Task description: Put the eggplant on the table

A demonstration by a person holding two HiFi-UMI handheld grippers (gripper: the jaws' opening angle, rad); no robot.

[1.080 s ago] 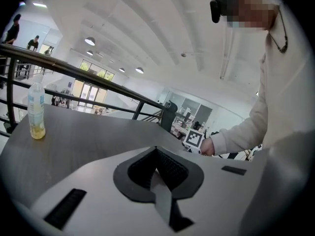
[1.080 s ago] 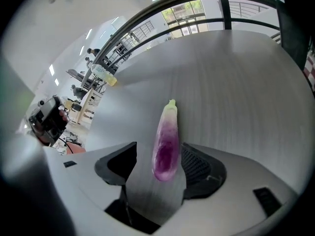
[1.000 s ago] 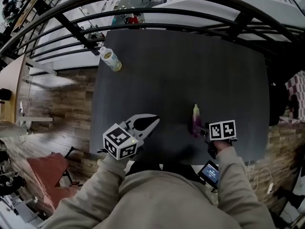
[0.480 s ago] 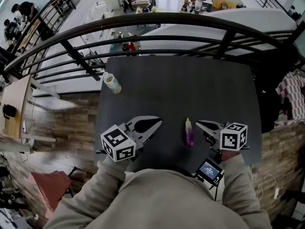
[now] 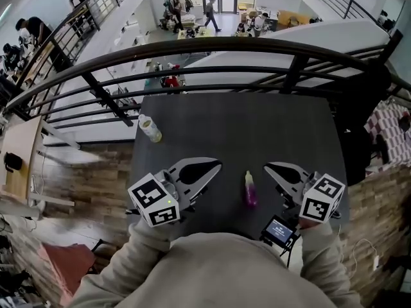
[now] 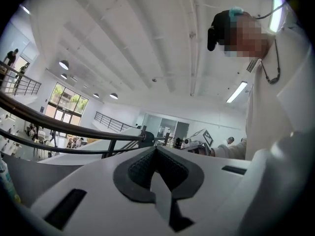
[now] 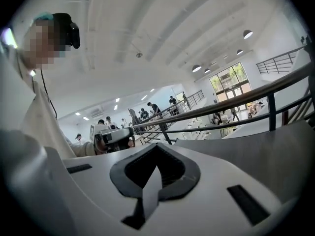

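The eggplant point(image 5: 250, 189), small and purple with a pale green stem end, lies on the dark table point(image 5: 257, 127) near its front edge. It sits between my two grippers, and neither touches it. My left gripper point(image 5: 216, 165) is raised to its left, jaws shut and empty; in the left gripper view the left gripper point(image 6: 155, 147) points level at the hall. My right gripper point(image 5: 269, 167) is raised to the eggplant's right, also shut on nothing. The right gripper point(image 7: 156, 146) points out over the railing in its own view.
A small bottle point(image 5: 149, 128) lies at the table's far left corner. A curved black railing point(image 5: 212, 50) runs behind the table, with a drop to a lower floor beyond. A small screen device point(image 5: 280, 231) sits below the table's front edge, by my right arm.
The right gripper let go of the eggplant, closed its jaws and lifted away to the right. The left gripper rose too. The eggplant now lies alone on the table.
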